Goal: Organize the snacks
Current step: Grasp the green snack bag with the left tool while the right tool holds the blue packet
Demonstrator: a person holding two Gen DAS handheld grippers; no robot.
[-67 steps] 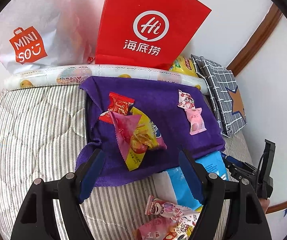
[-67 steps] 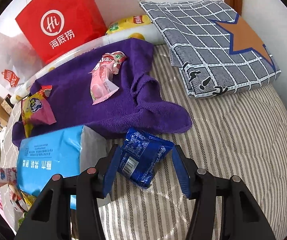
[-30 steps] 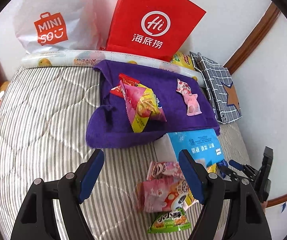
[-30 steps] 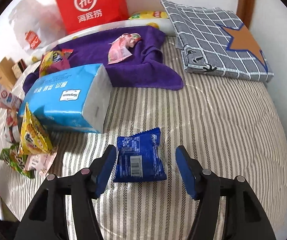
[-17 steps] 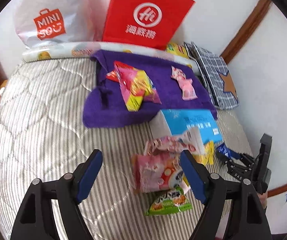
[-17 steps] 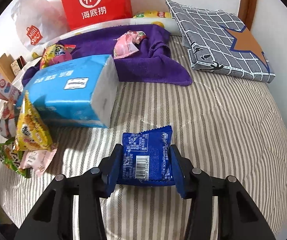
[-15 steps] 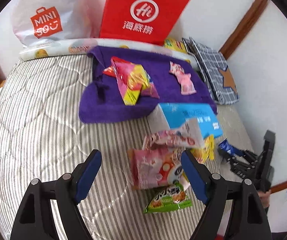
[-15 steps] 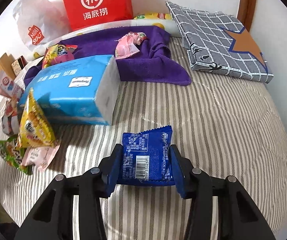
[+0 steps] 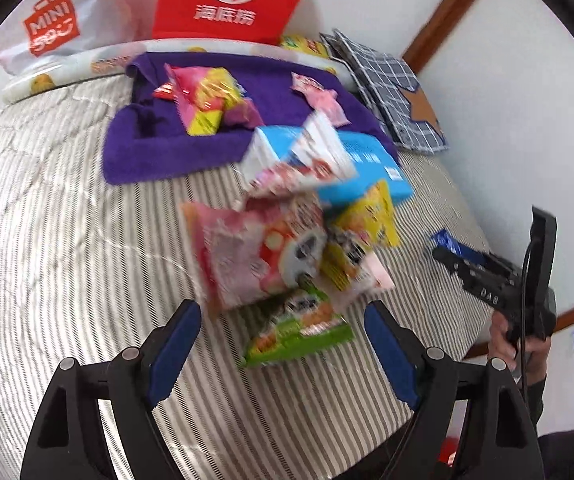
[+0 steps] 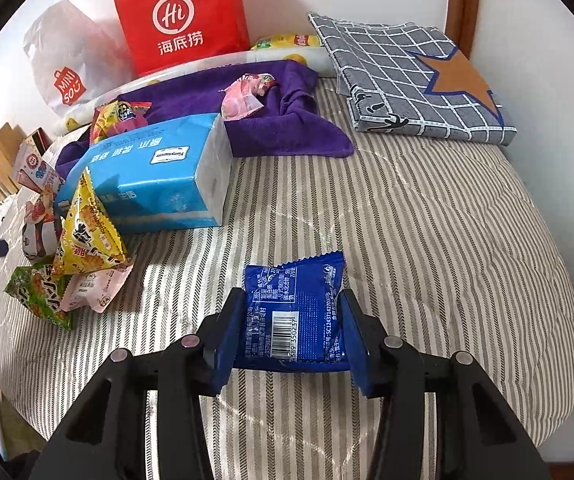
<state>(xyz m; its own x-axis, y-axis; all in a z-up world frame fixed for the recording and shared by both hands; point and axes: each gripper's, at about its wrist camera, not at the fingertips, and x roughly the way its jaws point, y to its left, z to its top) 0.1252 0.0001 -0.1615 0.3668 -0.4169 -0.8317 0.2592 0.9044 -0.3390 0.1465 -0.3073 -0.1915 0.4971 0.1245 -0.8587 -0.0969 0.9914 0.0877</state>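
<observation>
The right gripper [image 10: 291, 330] has its fingers [image 10: 229, 328] clenched on a blue snack packet [image 10: 295, 312], one pad on each side edge, so the flat packet stays level just over the striped bed [image 10: 427, 240]. That grip looks meant for carrying it to the purple towel [image 10: 287, 132], where other snacks already lie, likely as the sorting spot.

The left gripper [image 9: 283, 354] is empty, and its jaws are opening with nothing pressed between them. It points down at a loose heap beside the blue tissue pack [image 9: 367, 160]: a pink packet [image 9: 247, 256], a yellow one [image 9: 371, 216] and a green packet [image 9: 295, 332] nearest the pads. The wide spread probably suits the green packet's width. The heap is blurred, so which packets touch is unclear.
</observation>
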